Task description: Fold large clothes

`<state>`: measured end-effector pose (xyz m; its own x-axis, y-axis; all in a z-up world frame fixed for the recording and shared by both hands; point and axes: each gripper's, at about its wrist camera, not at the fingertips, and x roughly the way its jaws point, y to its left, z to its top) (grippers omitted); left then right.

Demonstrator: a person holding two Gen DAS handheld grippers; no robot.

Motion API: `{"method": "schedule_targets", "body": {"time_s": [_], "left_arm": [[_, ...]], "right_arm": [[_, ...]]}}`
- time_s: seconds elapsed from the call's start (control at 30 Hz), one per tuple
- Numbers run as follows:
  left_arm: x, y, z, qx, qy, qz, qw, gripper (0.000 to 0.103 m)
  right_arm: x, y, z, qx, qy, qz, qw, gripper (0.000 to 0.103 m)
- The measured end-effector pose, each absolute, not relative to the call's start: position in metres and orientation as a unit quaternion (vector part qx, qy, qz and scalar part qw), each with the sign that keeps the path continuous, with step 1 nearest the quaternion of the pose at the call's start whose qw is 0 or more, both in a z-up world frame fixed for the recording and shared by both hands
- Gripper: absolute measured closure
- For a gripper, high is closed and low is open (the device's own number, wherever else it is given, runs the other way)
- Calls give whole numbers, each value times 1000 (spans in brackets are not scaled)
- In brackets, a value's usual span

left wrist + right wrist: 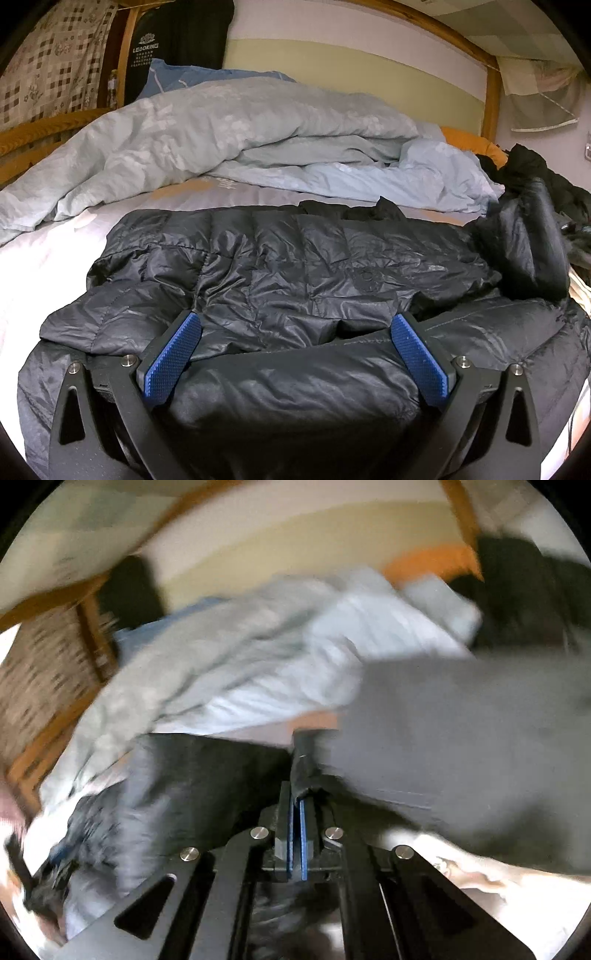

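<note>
Here a black quilted puffer jacket (295,266) lies spread across the near half of the bed (44,258), its hem hanging over the near edge and one sleeve (524,243) raised up toward the right edge. The left hand-held gripper (295,354) stands wide, its blue ribbed pads (173,350) on either side of a puffed fold at the hem, not pressing on it as far as the view shows. The right hand-held gripper (297,797) is closed tight on a thin black edge (304,771) of the jacket, probably a cuff or seam; that view is blurred, so which part cannot be told.

The jacket looks light and soft, with a glossy, crinkled shell that is likely slippery, and padded channels that would spring back once let go. A hold on a stitched seam, cuff or hem edge seems safer than one on the puffy middle, which could slide out. Behind it, toward the far edge, a pale grey-blue duvet (207,136) lies heaped and rumpled, matte beside the shine of the jacket. The wooden bed frame (491,99) rises at the far right corner.
</note>
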<state>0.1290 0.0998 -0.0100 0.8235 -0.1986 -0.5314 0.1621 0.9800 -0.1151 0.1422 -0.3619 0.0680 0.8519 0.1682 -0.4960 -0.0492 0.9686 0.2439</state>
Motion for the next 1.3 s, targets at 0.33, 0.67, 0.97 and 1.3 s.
{"method": "schedule_targets", "body": {"time_s": [0.33, 0.67, 0.97, 1.3], "left_arm": [[123, 100, -7, -30, 262, -88, 960, 0], [21, 79, 77, 57, 15, 19, 998, 5], [20, 40, 70, 114, 69, -23, 991, 5], [15, -5, 100, 100, 84, -27, 991, 5]], "right_arm": [[46, -280, 133, 112, 173, 186, 961, 100], [63, -159, 36, 31, 344, 269, 899, 100], [46, -139, 26, 11, 358, 288, 888, 86], [37, -197, 16, 87, 411, 230, 878, 55]]}}
